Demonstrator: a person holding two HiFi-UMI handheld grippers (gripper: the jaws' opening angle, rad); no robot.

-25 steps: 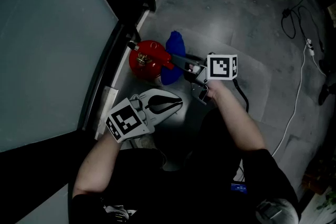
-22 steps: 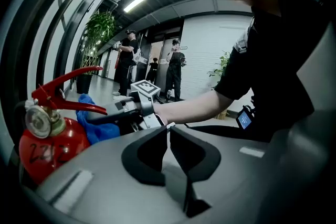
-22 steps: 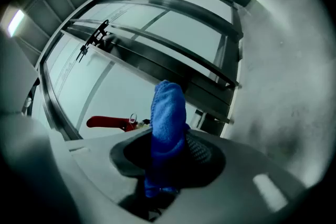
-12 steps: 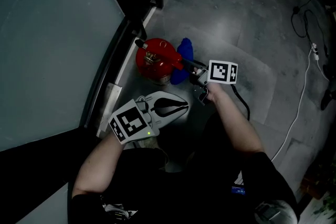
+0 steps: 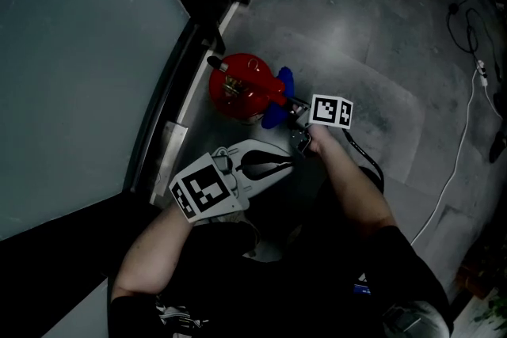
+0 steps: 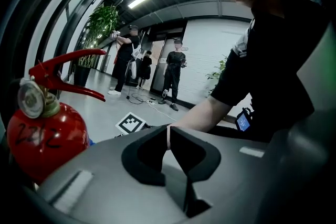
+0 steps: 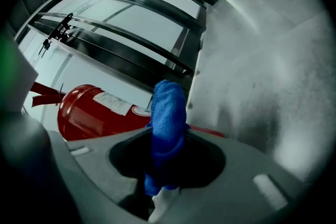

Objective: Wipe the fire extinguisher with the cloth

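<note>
A red fire extinguisher (image 5: 242, 87) stands on the grey floor beside the glass wall; its handle and gauge show in the left gripper view (image 6: 44, 136) and its labelled body in the right gripper view (image 7: 97, 107). My right gripper (image 5: 291, 108) is shut on a blue cloth (image 7: 168, 128), which lies against the extinguisher's right side (image 5: 279, 95). My left gripper (image 5: 273, 164) hovers just in front of the extinguisher, jaws closed together with nothing between them (image 6: 169, 139).
A glass wall with a dark frame (image 5: 170, 91) runs along the left. A white cable (image 5: 455, 162) trails over the floor at right. Several people (image 6: 176, 73) stand far off in the left gripper view, near a plant (image 6: 102, 23).
The right gripper has drawn the blue cloth in against the extinguisher's right side, so less cloth shows. The left gripper has shifted slightly right and nearer the extinguisher.
</note>
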